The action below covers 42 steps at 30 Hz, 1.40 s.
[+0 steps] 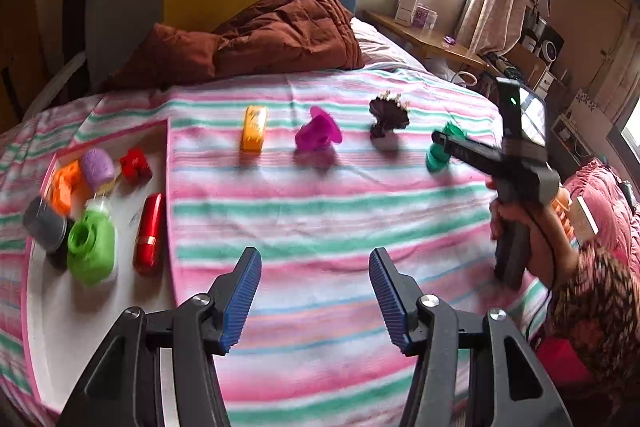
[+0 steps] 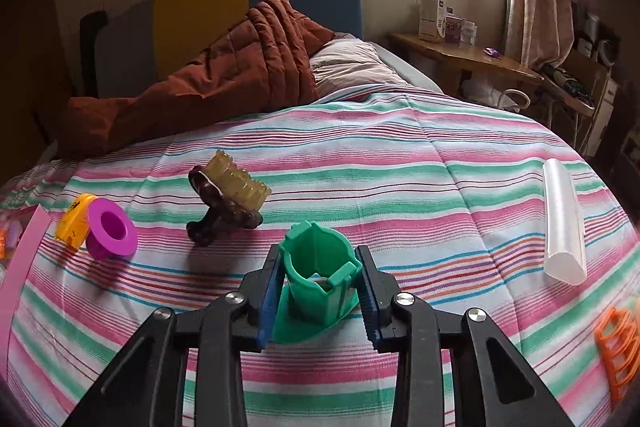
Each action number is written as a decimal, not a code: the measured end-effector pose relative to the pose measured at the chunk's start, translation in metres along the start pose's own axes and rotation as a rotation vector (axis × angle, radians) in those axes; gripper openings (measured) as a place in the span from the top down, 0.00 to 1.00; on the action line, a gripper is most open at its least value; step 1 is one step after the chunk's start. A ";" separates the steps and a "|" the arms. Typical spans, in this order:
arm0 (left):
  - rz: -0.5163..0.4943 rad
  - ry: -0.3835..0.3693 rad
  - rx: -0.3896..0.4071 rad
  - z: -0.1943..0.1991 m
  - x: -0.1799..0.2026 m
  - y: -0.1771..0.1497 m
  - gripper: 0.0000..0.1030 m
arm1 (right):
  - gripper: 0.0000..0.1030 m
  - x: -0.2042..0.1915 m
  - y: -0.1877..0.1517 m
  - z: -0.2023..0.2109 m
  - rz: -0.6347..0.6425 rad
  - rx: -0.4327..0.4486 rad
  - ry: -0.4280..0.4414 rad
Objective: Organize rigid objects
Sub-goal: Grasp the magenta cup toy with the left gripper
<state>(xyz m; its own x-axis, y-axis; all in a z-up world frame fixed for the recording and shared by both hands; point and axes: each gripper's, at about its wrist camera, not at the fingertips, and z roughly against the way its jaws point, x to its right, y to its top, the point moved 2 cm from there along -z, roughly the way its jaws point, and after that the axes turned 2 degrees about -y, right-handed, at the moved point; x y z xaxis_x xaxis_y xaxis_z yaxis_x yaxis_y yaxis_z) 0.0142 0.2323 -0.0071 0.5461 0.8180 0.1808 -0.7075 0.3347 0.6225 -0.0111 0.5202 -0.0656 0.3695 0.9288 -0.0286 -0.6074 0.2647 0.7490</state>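
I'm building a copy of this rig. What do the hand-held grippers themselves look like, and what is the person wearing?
Each hand-held gripper is black plastic with silver bolts and blue ribbed pads. The right hand-held gripper has a pistol-style handle, a trailing black cable and a mounted screen beside a small green light. A dark patterned sleeve shows.

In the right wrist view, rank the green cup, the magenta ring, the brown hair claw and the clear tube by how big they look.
1. green cup, though it sits nearest the camera
2. clear tube
3. brown hair claw
4. magenta ring
The top two look close, so that order is unsure.
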 end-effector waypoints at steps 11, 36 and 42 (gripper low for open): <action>-0.092 0.047 -0.016 -0.092 0.019 0.079 0.44 | 0.66 0.010 -0.017 0.016 -0.107 0.021 -0.006; -0.245 0.018 -0.083 -0.163 0.016 0.083 0.72 | 0.67 0.026 -0.023 0.007 -0.180 -0.022 0.008; -0.203 -0.017 -0.041 -0.141 0.022 0.087 0.72 | 0.67 0.027 -0.023 0.007 -0.189 -0.022 0.005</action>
<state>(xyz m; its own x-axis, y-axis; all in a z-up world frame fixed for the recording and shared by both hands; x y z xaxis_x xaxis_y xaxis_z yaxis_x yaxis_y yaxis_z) -0.0985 0.3458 -0.0564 0.6865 0.7239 0.0683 -0.6000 0.5109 0.6156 0.0176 0.5372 -0.0795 0.4749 0.8633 -0.1707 -0.5430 0.4401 0.7152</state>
